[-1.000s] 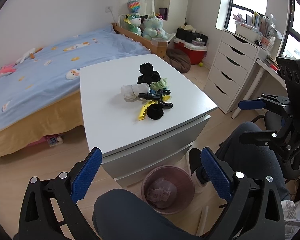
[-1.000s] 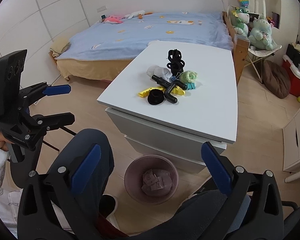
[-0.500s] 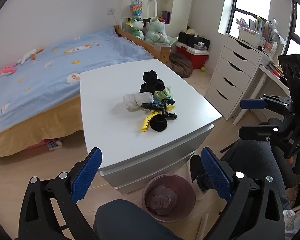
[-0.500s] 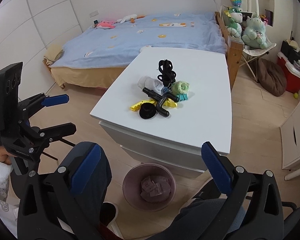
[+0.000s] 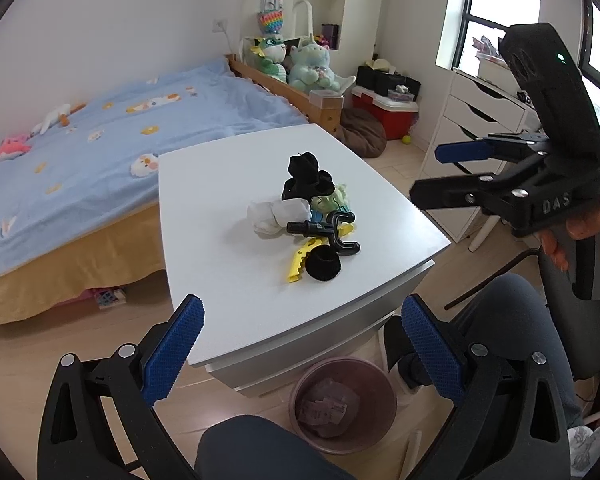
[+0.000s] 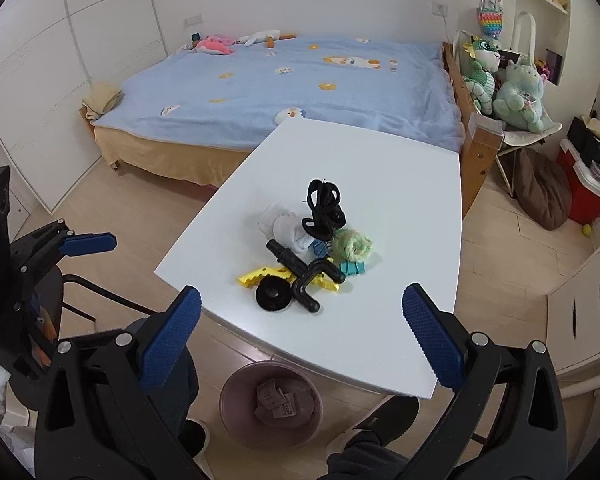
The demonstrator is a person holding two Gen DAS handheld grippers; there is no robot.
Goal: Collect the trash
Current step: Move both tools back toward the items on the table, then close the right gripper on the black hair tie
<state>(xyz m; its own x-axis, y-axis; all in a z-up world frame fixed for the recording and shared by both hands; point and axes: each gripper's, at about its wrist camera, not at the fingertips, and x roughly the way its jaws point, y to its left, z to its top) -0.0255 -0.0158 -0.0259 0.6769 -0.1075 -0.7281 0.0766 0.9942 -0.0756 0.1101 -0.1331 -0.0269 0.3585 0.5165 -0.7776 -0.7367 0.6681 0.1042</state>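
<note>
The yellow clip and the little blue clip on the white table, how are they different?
The yellow clip is long with jagged teeth along one edge; the blue clip is short and boxy. The yellow clip lies at the near end of the pile, partly under the black round cap and black pipe piece; the blue clip sits farther right, beside the green fuzzy ball. Both lie untouched on the white table.

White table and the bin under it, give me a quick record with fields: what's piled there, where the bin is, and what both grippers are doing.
surface: white table
pile: black disc, black pipe fitting, yellow clip, white cloth, green scrunchie, black cord
bin: pink trash bin on the floor by the table's near edge, holding paper scraps
left gripper: open, empty
right gripper: open, empty
</note>
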